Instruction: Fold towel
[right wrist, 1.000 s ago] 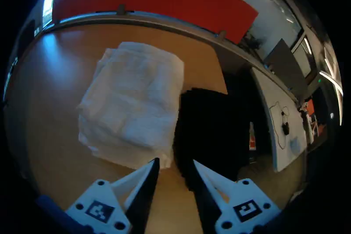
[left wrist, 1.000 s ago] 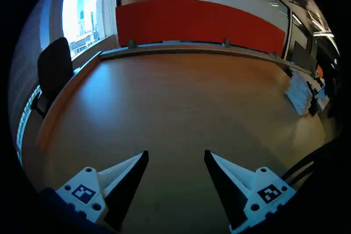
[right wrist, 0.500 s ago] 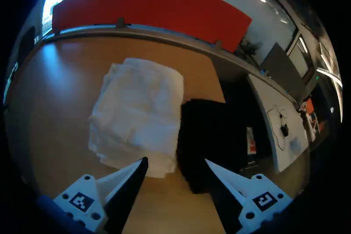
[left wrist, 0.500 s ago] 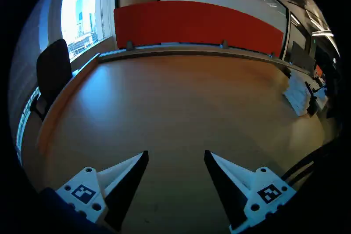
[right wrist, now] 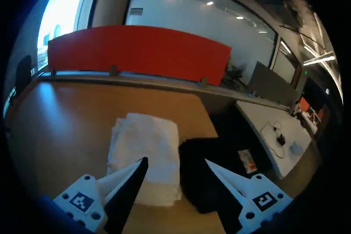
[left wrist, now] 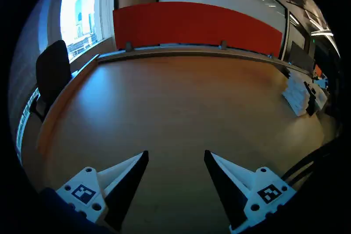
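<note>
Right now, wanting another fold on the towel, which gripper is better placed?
Right. The right gripper is open with the folded white towel just ahead of its fingertips; the left gripper, also open, has wooden tabletop before its fingers.

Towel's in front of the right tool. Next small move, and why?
Probably back the right tool away and finish: the towel already lies as a compact folded stack on the table, and both it and the left tool are open, holding nothing.
</note>
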Tool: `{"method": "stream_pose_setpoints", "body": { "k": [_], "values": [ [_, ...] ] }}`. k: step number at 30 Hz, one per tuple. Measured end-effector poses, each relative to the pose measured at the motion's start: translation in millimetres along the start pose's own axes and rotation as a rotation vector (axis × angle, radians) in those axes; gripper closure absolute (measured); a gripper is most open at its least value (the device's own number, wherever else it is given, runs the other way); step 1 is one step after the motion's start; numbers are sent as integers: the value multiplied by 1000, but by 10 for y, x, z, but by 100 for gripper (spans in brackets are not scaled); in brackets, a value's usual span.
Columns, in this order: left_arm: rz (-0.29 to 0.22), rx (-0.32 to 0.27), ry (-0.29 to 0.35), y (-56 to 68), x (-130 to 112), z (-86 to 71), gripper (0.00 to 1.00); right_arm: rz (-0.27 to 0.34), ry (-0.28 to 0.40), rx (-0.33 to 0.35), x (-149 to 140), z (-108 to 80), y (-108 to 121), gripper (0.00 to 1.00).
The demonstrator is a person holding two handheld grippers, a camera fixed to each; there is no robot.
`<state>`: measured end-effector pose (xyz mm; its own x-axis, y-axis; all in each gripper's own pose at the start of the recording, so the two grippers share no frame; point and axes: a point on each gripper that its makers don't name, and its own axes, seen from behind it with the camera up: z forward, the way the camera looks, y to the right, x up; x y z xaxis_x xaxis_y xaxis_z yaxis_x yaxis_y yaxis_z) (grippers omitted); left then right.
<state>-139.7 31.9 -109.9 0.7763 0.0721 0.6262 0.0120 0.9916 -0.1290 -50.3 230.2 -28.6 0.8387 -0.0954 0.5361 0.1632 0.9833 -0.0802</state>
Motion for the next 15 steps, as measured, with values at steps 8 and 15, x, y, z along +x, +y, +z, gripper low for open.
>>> {"method": "stream_pose_setpoints", "body": {
  "k": [8,15],
  "values": [
    [-10,5,7,-13,31,1,6,35,193,-19,523,-132,-146,9],
    [-11,3,14,7,64,13,6,75,309,6,887,-258,-329,1]
  ]
}}
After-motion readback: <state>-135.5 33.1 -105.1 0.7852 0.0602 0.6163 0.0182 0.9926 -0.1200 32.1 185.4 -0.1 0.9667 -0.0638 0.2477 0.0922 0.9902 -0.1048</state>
